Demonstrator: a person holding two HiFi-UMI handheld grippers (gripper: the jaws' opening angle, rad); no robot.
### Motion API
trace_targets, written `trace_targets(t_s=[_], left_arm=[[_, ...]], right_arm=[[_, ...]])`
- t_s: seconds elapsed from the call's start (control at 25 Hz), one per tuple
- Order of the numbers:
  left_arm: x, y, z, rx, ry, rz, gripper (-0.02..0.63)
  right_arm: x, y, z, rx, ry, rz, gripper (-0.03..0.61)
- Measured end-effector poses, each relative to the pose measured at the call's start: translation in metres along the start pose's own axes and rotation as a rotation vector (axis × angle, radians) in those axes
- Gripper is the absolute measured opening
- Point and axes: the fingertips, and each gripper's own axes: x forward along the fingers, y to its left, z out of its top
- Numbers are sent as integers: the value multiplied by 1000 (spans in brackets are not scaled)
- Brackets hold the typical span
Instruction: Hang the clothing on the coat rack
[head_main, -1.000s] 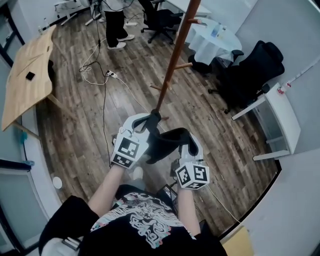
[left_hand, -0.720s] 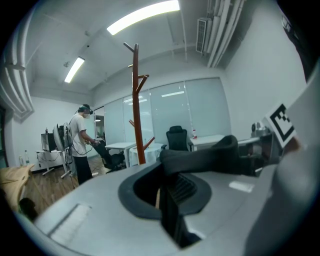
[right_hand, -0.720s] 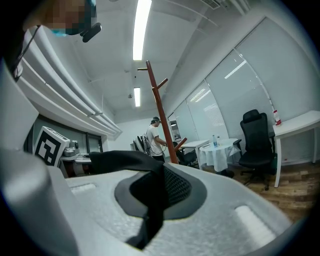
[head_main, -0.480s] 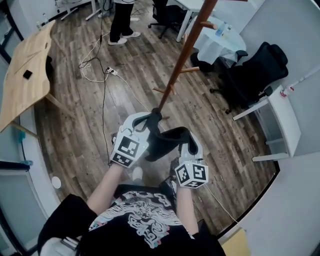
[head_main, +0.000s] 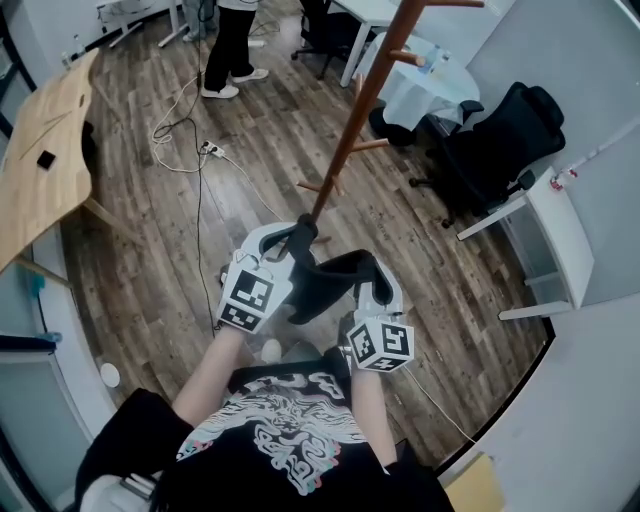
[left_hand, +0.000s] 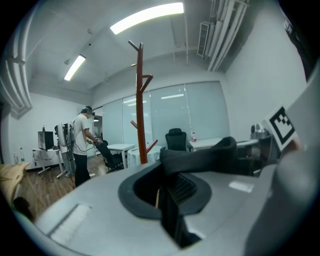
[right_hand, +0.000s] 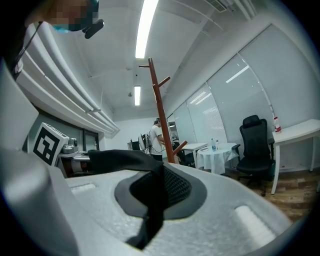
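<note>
A black garment (head_main: 325, 283) hangs stretched between my two grippers at chest height. My left gripper (head_main: 297, 238) is shut on one end of it, and the fabric (left_hand: 200, 155) runs out of its jaws to the right. My right gripper (head_main: 368, 272) is shut on the other end, with the cloth (right_hand: 125, 157) clamped and drooping between the pads. The brown wooden coat rack (head_main: 352, 125) stands just beyond the grippers, its pegs bare. Its pole (left_hand: 140, 105) rises ahead in the left gripper view and the same pole (right_hand: 159, 115) stands left of centre in the right gripper view.
A wooden table (head_main: 45, 170) stands at the left, with cables (head_main: 195, 160) across the floor beside it. Behind the rack are a round table with a white cloth (head_main: 430, 85) and a black office chair (head_main: 500, 140). A white desk (head_main: 560, 230) is at the right. A person (head_main: 225, 45) stands at the back.
Both grippers have carried the garment a little closer to the coat rack. Both grips on the cloth look unchanged.
</note>
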Motion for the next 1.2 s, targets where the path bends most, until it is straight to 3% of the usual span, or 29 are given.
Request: trace_targets(t_s=[1.2], left_arm=[[72, 23, -10, -15, 44, -41, 6]], right_arm=[[57, -48, -7, 14, 24, -35, 2]])
